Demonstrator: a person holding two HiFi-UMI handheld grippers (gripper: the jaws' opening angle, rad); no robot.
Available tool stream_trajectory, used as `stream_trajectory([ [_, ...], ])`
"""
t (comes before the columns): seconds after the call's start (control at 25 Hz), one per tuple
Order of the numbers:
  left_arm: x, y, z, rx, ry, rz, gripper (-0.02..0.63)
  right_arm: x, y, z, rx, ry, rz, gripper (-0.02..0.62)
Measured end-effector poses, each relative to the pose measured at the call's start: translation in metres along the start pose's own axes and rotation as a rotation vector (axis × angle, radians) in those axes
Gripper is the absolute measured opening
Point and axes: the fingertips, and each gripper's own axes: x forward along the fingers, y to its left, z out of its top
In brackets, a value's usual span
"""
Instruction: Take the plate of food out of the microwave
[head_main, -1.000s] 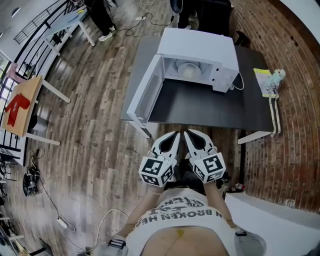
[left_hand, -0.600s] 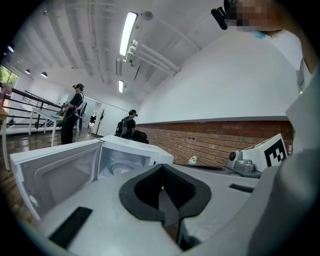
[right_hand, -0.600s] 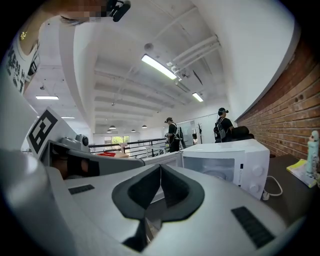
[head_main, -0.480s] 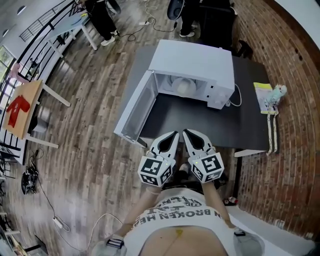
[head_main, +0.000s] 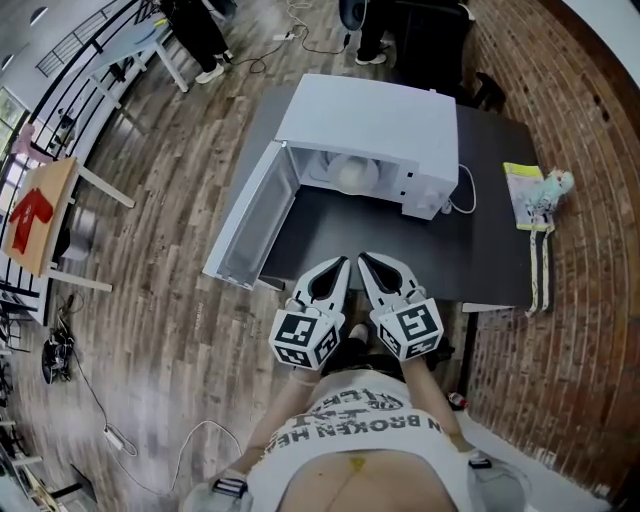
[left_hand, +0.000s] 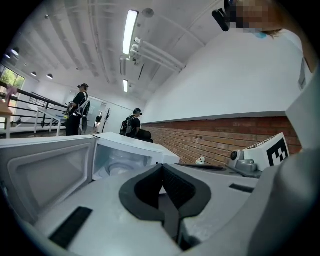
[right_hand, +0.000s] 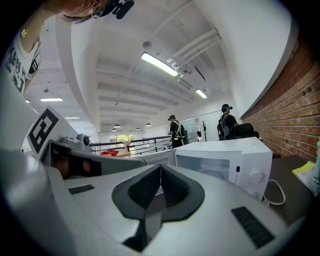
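Note:
A white microwave (head_main: 380, 125) stands on a dark table (head_main: 400, 235) with its door (head_main: 245, 225) swung wide to the left. Inside it a pale plate of food (head_main: 352, 174) shows on the turntable, also seen through the opening in the left gripper view as the plate of food (left_hand: 120, 168). My left gripper (head_main: 338, 264) and right gripper (head_main: 368, 262) are side by side at the table's near edge, held close to the person's chest. Both are shut with nothing between the jaws, well short of the microwave (right_hand: 225, 160).
A yellow booklet and a small toy (head_main: 545, 190) lie on the table's right end by the brick wall (head_main: 585, 150). The microwave's cord (head_main: 462, 195) loops at its right side. People (left_hand: 80, 107) stand farther back. A wooden side table (head_main: 40, 215) with a red item stands far left.
The head view has moved closer to the table, so the microwave and its open door look larger and nearer. Both grippers stay shut and together.

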Motion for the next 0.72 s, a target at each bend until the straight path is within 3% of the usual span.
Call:
stream_trajectory([
  [0.36,0.019,-0.001,-0.006,-0.007,0.023,0.013,0.007,0.0,-0.019,-0.008,0.018,0.017,0.003,0.009],
  [0.72,0.047,0.008,-0.003,0.004,0.058,-0.037,0.007,0.012,-0.044,-0.006,0.053,-0.002,-0.054,0.008],
])
